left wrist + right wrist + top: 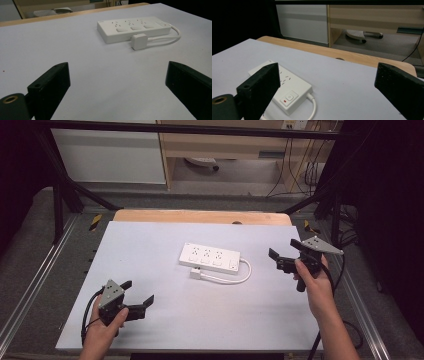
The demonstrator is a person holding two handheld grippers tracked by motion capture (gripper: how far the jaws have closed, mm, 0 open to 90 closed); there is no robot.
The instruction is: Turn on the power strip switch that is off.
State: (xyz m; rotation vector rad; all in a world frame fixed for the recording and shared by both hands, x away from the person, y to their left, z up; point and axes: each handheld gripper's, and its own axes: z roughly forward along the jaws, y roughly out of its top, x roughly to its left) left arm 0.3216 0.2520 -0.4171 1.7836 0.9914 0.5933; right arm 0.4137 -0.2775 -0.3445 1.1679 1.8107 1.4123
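flanking the power strip [210, 257], left gripper [137, 299] and right gripper [285, 254] hold jaws wide apart, seemingly empty.

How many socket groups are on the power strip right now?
3, in a row along the top of the power strip: one near its left end, one in the middle, one toward the switch end where the cord leaves.

left gripper [136, 294], right gripper [286, 249] – jaws wide apart
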